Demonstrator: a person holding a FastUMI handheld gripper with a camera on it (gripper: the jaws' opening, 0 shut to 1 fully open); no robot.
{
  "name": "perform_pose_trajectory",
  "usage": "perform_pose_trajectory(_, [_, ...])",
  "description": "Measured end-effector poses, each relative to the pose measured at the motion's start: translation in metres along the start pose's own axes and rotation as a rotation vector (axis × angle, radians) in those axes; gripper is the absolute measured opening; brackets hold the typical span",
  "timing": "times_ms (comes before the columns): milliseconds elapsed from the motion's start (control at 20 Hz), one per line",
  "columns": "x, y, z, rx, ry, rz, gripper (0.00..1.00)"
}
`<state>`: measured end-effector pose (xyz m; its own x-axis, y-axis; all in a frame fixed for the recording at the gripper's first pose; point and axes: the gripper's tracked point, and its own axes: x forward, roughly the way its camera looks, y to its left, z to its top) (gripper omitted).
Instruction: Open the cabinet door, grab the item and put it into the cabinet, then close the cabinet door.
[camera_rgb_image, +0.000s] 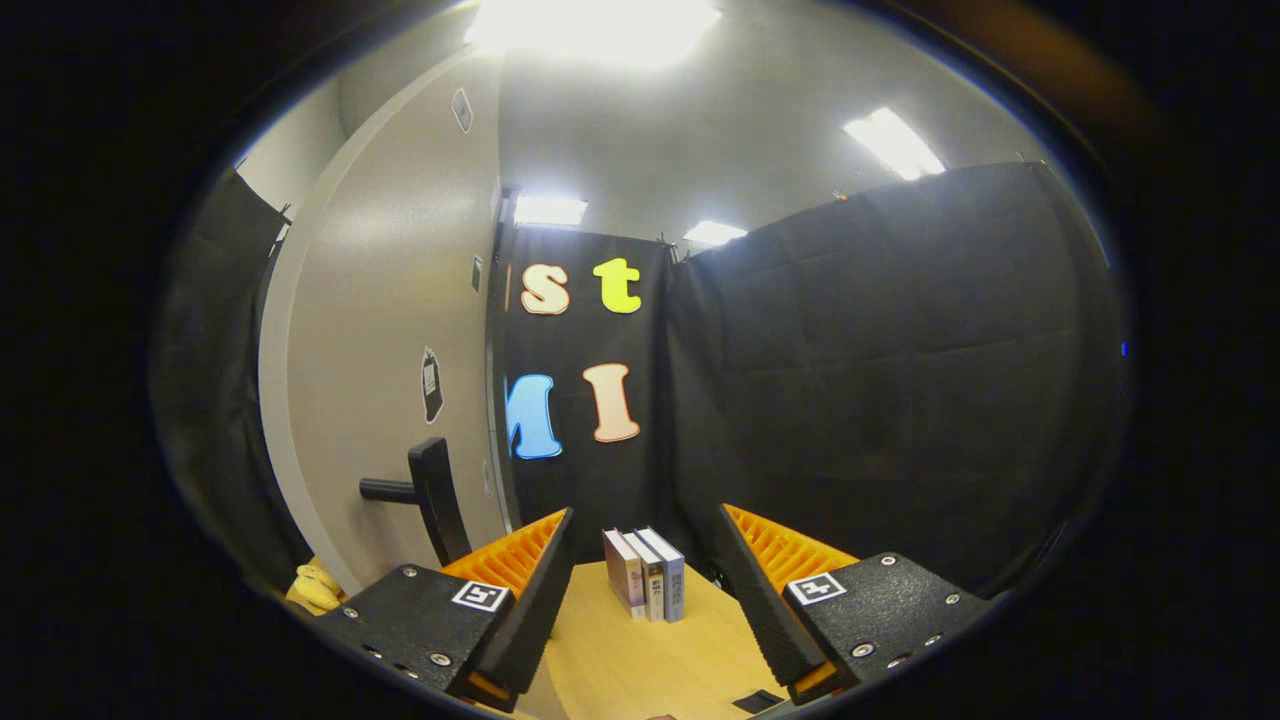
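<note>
My gripper (645, 512) is open, with a wide gap and nothing between the fingers. Three books (646, 572) stand upright side by side on the light wooden table (620, 660), just beyond the fingertips and in line with the gap. To the left rises the tall grey cabinet door (390, 330), with a black handle (425, 490) sticking out just above and left of the left finger (520, 570). A yellow soft item (315, 588) peeks out low beside the left finger, mostly hidden. Whether the door is open or shut cannot be told.
Black cloth walls (880, 380) close the booth behind and to the right of the table. A small dark flat object (757, 700) lies on the table near the right finger's base. Ceiling lights glare above.
</note>
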<state>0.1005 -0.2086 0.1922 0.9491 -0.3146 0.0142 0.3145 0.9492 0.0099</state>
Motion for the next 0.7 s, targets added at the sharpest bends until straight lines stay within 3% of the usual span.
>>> perform_pose_trajectory(700, [-0.013, 0.126, -0.006, 0.044, 0.027, 0.236, 0.86])
